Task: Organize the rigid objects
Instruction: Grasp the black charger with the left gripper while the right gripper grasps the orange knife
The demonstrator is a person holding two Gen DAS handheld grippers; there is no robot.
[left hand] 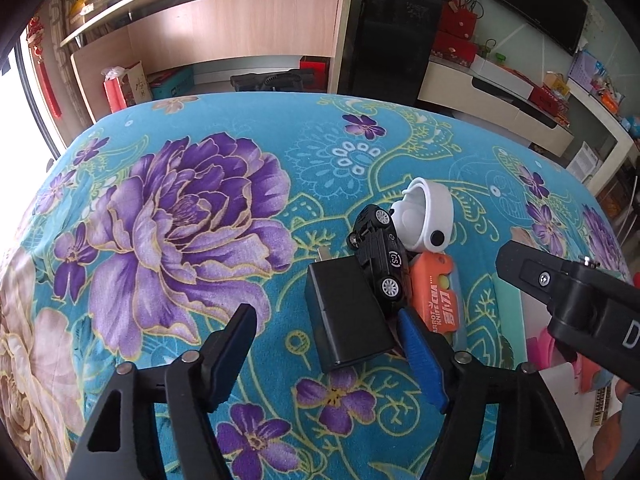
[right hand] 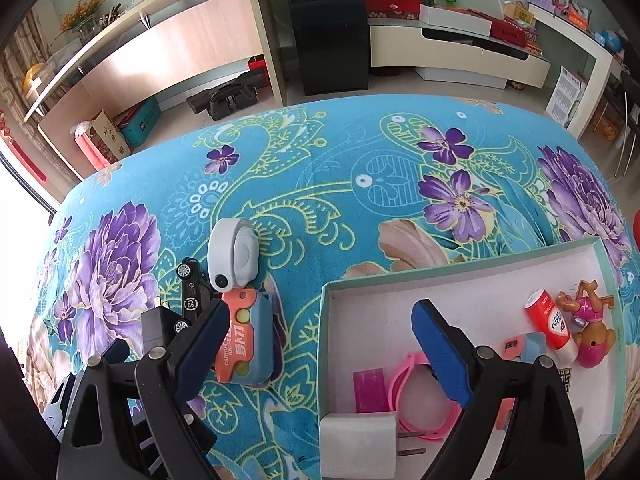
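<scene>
A black charger block lies on the flowered cloth between the fingers of my left gripper. The gripper is open: its right pad sits close beside the block and its left pad stands well off. A black toy car leans on the block's far corner. Behind it are a white round camera-like gadget and an orange carrot knife. My right gripper hangs open and holds nothing. It straddles the left wall of a shallow white box, with its left finger by the orange knife.
The box holds a white plug, a pink band, a magenta block, a red-and-white tube and a toy dog figure. The table edge curves away at the far side, with shelves and a dark cabinet beyond.
</scene>
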